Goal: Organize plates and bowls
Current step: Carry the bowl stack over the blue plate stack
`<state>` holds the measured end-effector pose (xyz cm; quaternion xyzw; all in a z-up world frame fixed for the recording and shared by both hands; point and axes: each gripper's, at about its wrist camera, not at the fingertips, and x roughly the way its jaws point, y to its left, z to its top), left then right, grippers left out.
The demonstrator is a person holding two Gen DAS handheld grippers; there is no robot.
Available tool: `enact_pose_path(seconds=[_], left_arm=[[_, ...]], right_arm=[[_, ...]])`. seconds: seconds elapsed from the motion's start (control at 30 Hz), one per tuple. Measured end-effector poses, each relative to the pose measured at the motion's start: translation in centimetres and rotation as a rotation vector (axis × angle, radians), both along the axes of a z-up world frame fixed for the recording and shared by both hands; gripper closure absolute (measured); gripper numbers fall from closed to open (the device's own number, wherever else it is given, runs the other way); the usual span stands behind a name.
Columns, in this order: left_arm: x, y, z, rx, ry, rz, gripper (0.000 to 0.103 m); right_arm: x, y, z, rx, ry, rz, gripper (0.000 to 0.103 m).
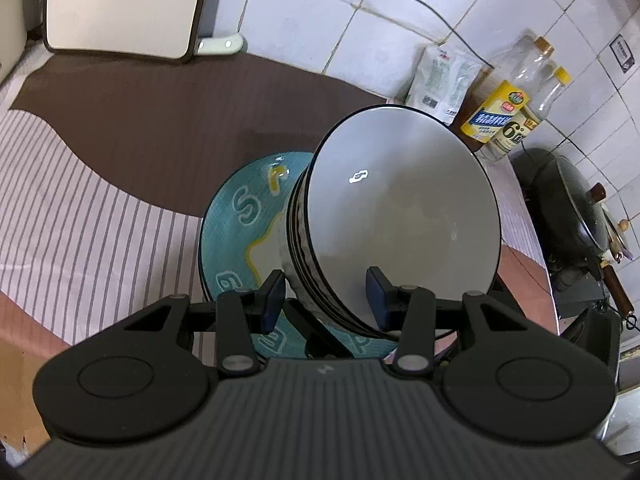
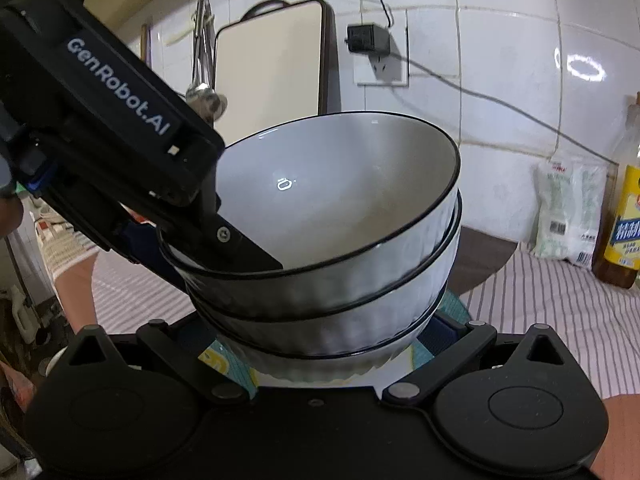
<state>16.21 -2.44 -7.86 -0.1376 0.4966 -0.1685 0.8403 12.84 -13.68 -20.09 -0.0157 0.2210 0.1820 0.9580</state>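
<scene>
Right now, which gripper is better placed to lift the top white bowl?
Left. The left gripper straddles the rim of the top white bowl, one finger inside; the right gripper is open, low around the base of the stack.

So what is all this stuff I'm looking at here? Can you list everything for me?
bowls: at least two, white with black rims, nested, on the plate
plate: one, teal with pale lettering, under the bowls
cloth: one, brown and striped, covering the counter
cutting board: one, cream, leaning on the tiled wall
bottles: two or more, clear with yellow labels, by the wall at right
pouch: one, white, beside the bottles
wok: one, dark, far right
plug adapter: one, black, in a wall socket
ladle: one, metal, hanging by the board
left hand-held gripper: black, fingers astride the top bowl's rim
right hand-held gripper: black, fingertips hidden under the bowls
</scene>
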Motion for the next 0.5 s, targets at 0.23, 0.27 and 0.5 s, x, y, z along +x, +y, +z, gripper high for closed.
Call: enact_pose_path(seconds=[0.23,0.27,0.5], left_arm=[[1.0,0.2,-1.0,-0.001,0.020,0.002,0.061],[1.2,0.2,-1.2,-0.002,0.023,0.003,0.061],[1.7,0.4,-2.3,-0.011,0.038,0.002,0.061]], right_arm=[[0.8,0.3,-0.8,-0.006,0.025,0.004,0.000],[0.9,0.4,-1.0,-0.013,0.026,0.003,0.000],[1.6,0.8,-1.7,-0.040,0.037,-0.001,0.000]])
